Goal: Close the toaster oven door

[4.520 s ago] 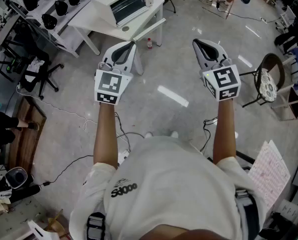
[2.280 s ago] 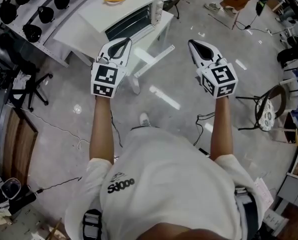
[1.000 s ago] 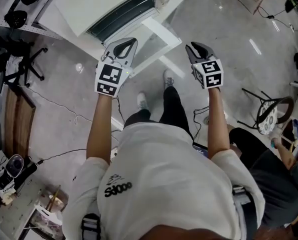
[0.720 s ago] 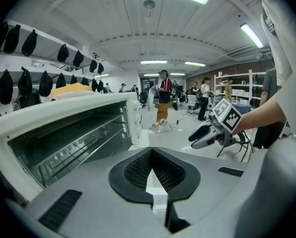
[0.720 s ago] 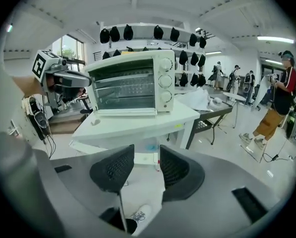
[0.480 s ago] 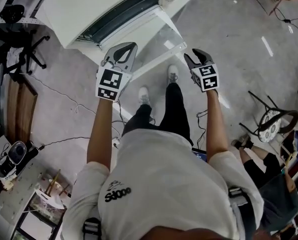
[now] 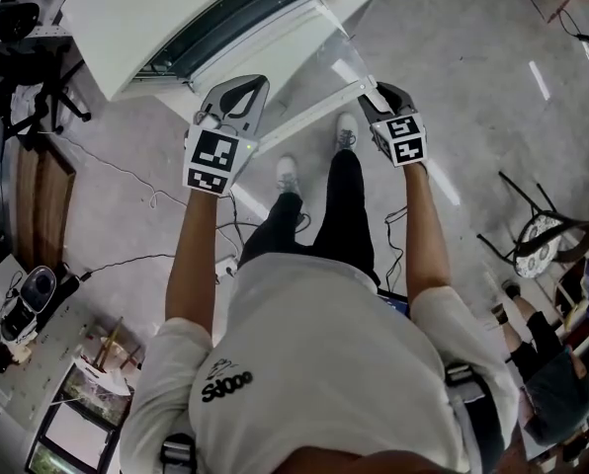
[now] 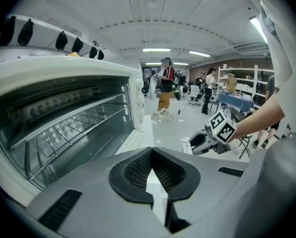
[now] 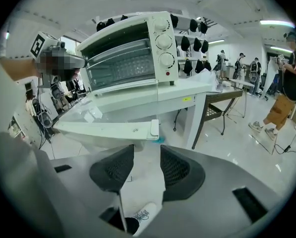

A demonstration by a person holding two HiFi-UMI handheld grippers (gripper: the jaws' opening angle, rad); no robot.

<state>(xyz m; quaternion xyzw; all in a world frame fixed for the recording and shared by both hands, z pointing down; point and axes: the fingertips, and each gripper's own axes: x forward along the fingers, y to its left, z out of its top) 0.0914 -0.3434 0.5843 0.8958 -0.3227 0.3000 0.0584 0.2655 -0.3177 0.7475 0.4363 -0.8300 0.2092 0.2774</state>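
Both hand-held grippers have come closer to the open door (image 7: 309, 67) since the earlier frame.

Head view: the door lies flat out from the toaster oven (image 7: 166, 23). Your right hand-held gripper (image 7: 378, 94) is at its front corner.

Left gripper view: your left hand-held gripper (image 8: 151, 155) has its jaws together, empty.

Right gripper view: the jaws are wide, with nothing between them. The door is probably stiff, hinged and partly glass, so lift it gently at the front rail.

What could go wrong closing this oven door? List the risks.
The right gripper stands open at the end corner of the door; lifting there may slip off or twist it. The left gripper, shut, hangs above the open door before the oven mouth and could get pinched.
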